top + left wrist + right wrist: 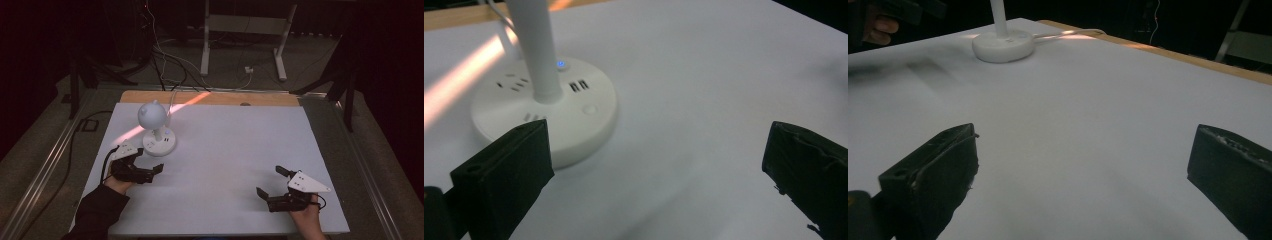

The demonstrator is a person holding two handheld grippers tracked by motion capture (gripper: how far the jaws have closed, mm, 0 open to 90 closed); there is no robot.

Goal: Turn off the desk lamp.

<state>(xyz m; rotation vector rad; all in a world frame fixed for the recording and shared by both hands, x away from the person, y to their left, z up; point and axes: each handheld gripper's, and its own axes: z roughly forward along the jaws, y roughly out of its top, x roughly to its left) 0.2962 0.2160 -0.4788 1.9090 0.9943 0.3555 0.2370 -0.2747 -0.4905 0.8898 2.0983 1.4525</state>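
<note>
A white desk lamp (pixel 153 116) with a rounded head stands on a round base (pixel 159 142) at the table's left. The base (pixel 546 107) carries sockets, USB ports, a button and a small blue light. My left gripper (pixel 148 160) is open just in front of the base, nothing between its jaws; the left jaw sits close by the base rim in the left gripper view. My right gripper (pixel 270 182) is open near the front right of the table, holding nothing. From there the lamp base (pixel 1003 46) appears far off.
The white table top (pixel 230 150) has a wooden strip (pixel 260 98) along its far edge. The lamp's cable (pixel 172 99) runs off the back. A streak of orange light crosses the surface by the lamp. Beyond the table are a desk frame (pixel 245 30) and floor cables.
</note>
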